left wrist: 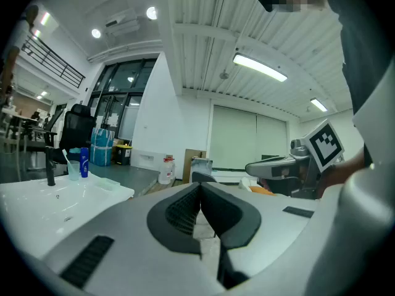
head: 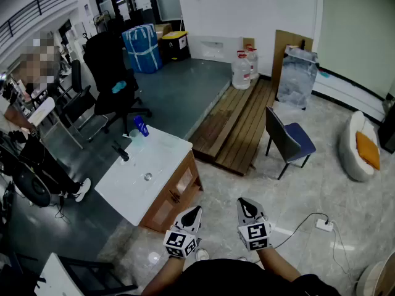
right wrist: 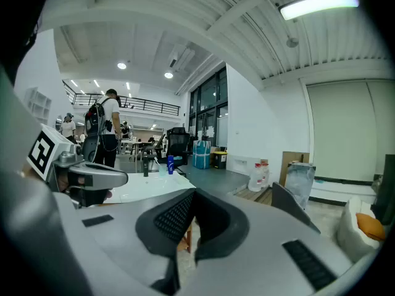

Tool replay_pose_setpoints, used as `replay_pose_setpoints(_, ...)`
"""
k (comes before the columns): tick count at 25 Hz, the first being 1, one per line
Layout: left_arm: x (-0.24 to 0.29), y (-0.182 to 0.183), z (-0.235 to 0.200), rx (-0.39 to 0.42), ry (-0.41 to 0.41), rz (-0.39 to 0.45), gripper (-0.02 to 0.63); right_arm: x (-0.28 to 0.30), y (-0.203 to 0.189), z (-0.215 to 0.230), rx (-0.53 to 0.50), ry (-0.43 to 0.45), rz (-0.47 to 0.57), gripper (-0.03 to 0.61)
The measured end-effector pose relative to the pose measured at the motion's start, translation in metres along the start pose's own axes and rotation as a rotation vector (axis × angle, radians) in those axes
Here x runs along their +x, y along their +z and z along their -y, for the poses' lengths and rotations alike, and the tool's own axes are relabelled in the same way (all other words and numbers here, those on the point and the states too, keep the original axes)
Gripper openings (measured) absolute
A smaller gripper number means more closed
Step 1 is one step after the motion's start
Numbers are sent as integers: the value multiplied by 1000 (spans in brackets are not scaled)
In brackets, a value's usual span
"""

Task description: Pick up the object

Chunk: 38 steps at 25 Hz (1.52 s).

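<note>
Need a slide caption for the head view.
Left hand-held gripper and right hand-held gripper, shut, near the white washbasin.

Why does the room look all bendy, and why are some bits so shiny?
Left gripper view: the wide lens curves the ceiling and its tube light, and the corners go dark. Right gripper view: same bending, and the strip light glares white. Head view: straighter, with shine on the white sink top and the floor.

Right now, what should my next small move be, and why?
Probably step toward the white counter ahead on the left: the left gripper and right gripper are both shut, empty and well short of it, and the blue bottle, a likely target, stands at its far end.
</note>
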<state>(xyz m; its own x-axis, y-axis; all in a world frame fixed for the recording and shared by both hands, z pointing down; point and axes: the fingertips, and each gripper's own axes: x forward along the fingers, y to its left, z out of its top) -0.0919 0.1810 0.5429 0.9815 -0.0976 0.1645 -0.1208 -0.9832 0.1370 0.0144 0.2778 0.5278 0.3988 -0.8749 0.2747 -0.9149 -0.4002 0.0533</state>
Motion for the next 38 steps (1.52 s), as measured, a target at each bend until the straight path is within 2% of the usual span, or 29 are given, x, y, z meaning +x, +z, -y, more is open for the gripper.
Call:
replay_pose_setpoints(8, 4, -1, -5, -4, -10, -5, 20, 7, 4, -1, 2, -4, 6, 18)
replay_pose_setpoints(13, 7, -1, -15, -4, -23, -8, 20, 18, 8, 0, 57, -7, 38, 18)
replay_pose_setpoints(29, -19, -9, -95, -3, -36, -22, 21, 67, 12, -52, 94, -49, 35, 18)
replay_pose_setpoints(38, -7, -20, -115, -23, -21, -45, 21, 93, 6, -48, 90, -40, 8, 18)
